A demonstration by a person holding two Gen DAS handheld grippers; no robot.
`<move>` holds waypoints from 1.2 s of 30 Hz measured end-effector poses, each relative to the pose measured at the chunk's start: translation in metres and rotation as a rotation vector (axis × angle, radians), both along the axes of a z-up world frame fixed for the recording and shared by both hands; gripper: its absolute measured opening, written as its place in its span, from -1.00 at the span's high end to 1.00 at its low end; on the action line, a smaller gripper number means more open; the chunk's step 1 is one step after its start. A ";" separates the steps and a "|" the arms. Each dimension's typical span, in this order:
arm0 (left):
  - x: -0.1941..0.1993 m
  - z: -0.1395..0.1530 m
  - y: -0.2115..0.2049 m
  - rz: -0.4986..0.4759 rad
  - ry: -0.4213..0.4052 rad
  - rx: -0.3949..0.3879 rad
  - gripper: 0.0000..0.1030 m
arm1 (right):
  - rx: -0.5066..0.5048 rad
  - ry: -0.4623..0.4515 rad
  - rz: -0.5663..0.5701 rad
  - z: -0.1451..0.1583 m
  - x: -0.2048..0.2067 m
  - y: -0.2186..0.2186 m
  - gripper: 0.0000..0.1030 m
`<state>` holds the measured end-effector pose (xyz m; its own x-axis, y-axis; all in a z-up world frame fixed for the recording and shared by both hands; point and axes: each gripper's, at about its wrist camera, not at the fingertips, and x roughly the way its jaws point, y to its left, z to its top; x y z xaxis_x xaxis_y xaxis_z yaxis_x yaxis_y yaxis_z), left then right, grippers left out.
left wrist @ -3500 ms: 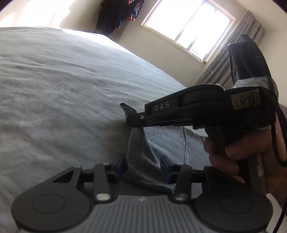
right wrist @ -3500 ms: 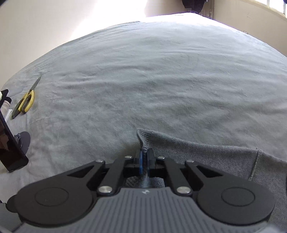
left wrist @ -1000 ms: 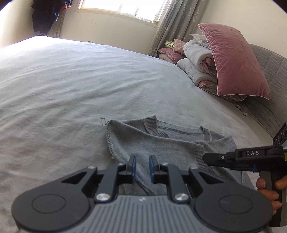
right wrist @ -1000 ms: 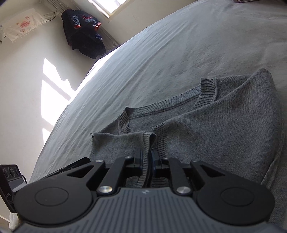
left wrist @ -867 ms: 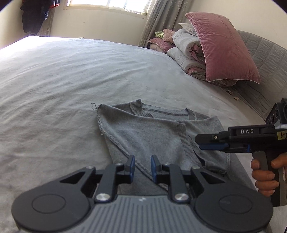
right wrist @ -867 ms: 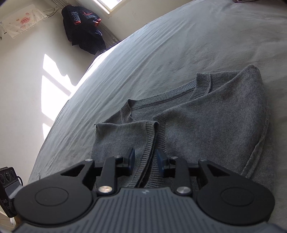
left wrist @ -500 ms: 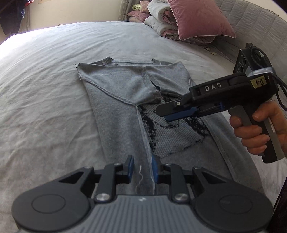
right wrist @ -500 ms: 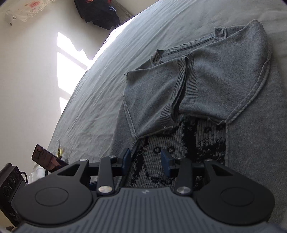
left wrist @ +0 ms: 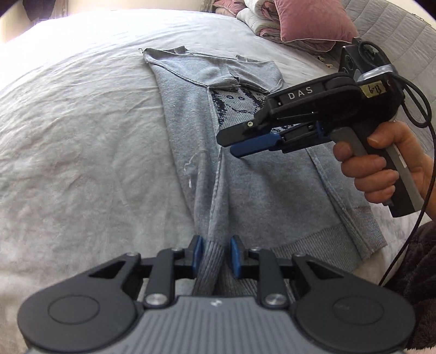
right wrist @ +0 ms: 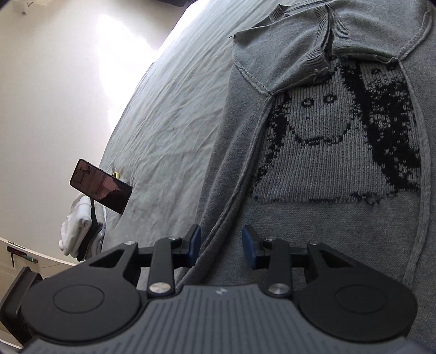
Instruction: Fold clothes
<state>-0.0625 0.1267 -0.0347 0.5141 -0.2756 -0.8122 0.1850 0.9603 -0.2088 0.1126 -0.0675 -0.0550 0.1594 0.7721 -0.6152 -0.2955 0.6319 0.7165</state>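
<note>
A grey knit sweater (left wrist: 245,168) lies flat on the bed with both sleeves folded across the chest and a black knitted face pattern (right wrist: 327,130) showing below them. My left gripper (left wrist: 215,256) is open at the near ribbed hem (left wrist: 209,269), its blue pads either side of a raised fold of the hem. My right gripper (right wrist: 222,246) is open and empty, hovering over the sweater's lower body; it also shows in the left wrist view (left wrist: 239,144), held above the garment's middle.
The grey bedsheet (left wrist: 81,122) spreads to the left. Pink and white pillows (left wrist: 305,24) are stacked at the headboard. A phone on a stand (right wrist: 100,190) and white folded cloth (right wrist: 79,226) sit at the bed's edge.
Both grippers have let go of the folded sleeves and pulled back toward the hem. The left gripper now sits around the hem fold. The right gripper has opened wider.
</note>
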 end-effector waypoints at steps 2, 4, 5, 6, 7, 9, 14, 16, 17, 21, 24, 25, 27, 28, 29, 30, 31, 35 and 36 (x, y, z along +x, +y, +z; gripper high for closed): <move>-0.011 0.003 -0.004 -0.002 -0.015 -0.006 0.58 | -0.009 0.003 -0.002 0.000 -0.006 0.004 0.29; -0.021 0.008 -0.008 -0.016 -0.035 -0.020 0.58 | -0.015 0.005 -0.010 -0.001 -0.009 0.005 0.33; -0.025 0.010 -0.010 -0.027 -0.047 -0.027 0.58 | -0.017 0.003 -0.013 -0.002 -0.010 0.005 0.35; -0.028 0.010 -0.011 -0.035 -0.060 -0.030 0.58 | -0.020 -0.002 -0.013 -0.003 -0.012 0.006 0.39; -0.030 0.010 -0.013 -0.036 -0.065 -0.024 0.57 | -0.025 -0.008 -0.015 -0.004 -0.012 0.007 0.40; -0.030 0.006 -0.016 -0.031 -0.058 0.009 0.58 | -0.036 -0.009 -0.023 -0.007 -0.013 0.008 0.56; -0.035 0.010 -0.022 -0.046 -0.084 0.045 0.58 | -0.052 -0.019 -0.027 -0.012 -0.014 0.008 0.76; -0.034 0.009 -0.023 -0.050 -0.082 0.041 0.58 | -0.049 -0.017 -0.026 -0.014 -0.014 0.008 0.68; -0.032 0.008 -0.024 -0.050 -0.077 0.045 0.58 | -0.048 -0.017 -0.027 -0.014 -0.013 0.008 0.64; -0.027 0.001 -0.027 -0.032 -0.060 0.053 0.63 | -0.047 -0.024 -0.030 -0.017 -0.014 0.011 0.64; -0.025 -0.003 -0.028 -0.010 -0.045 0.052 0.88 | -0.050 -0.037 -0.024 -0.020 -0.015 0.015 0.64; -0.025 -0.002 -0.029 -0.006 -0.047 0.054 0.92 | -0.049 -0.042 -0.022 -0.021 -0.015 0.016 0.64; -0.027 0.003 -0.031 0.009 -0.059 0.055 0.93 | -0.066 -0.067 -0.016 -0.018 -0.015 0.017 0.90; -0.028 0.007 -0.032 0.011 -0.066 0.049 0.93 | -0.076 -0.082 -0.013 -0.015 -0.016 0.017 0.90; -0.029 0.011 -0.033 0.004 -0.069 0.042 0.93 | -0.084 -0.099 -0.009 -0.012 -0.018 0.017 0.90; -0.030 0.015 -0.034 -0.003 -0.071 0.035 0.93 | -0.089 -0.116 -0.004 -0.008 -0.019 0.015 0.90; -0.031 0.019 -0.035 -0.009 -0.074 0.028 0.93 | -0.092 -0.133 0.000 -0.003 -0.020 0.013 0.90; -0.028 0.026 -0.046 -0.051 -0.077 0.012 0.93 | -0.107 -0.162 0.011 0.007 -0.019 0.002 0.90; -0.026 0.024 -0.049 -0.061 -0.073 0.008 0.93 | -0.111 -0.165 0.013 0.009 -0.019 -0.001 0.90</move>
